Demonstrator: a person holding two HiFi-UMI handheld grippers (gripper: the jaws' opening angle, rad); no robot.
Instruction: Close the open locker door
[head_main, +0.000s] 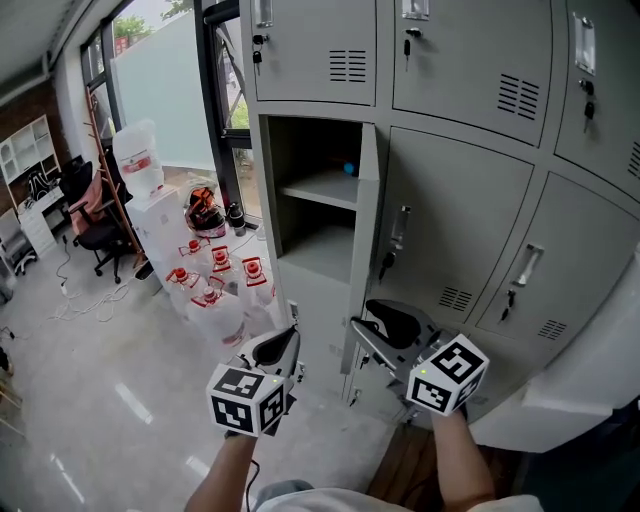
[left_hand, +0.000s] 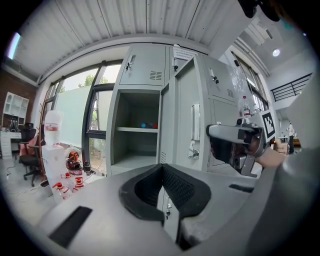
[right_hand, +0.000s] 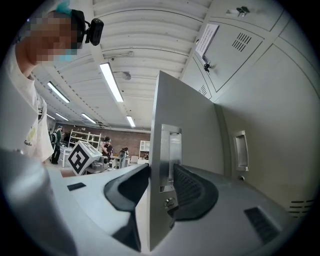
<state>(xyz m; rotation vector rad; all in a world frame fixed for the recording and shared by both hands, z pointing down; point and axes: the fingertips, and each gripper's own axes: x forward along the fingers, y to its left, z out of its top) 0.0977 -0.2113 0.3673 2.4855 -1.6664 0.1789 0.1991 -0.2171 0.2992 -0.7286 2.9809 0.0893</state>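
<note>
Right tool (head_main: 368, 322) gapes wide astride the open locker door (head_main: 366, 220) (its edge between the jaws); left tool (head_main: 290, 340) closed, empty; water bottles (head_main: 215, 290) left.

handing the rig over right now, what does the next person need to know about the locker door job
Left gripper: shut, empty, held short of the lockers.
Right gripper: jaws open, astride the free edge of the locker door by its handle, not clamped.
Door: wide open, standing out from the locker front.
Done: right gripper is in place at the door.
Left: swing the door shut, flush with its neighbours.
</note>
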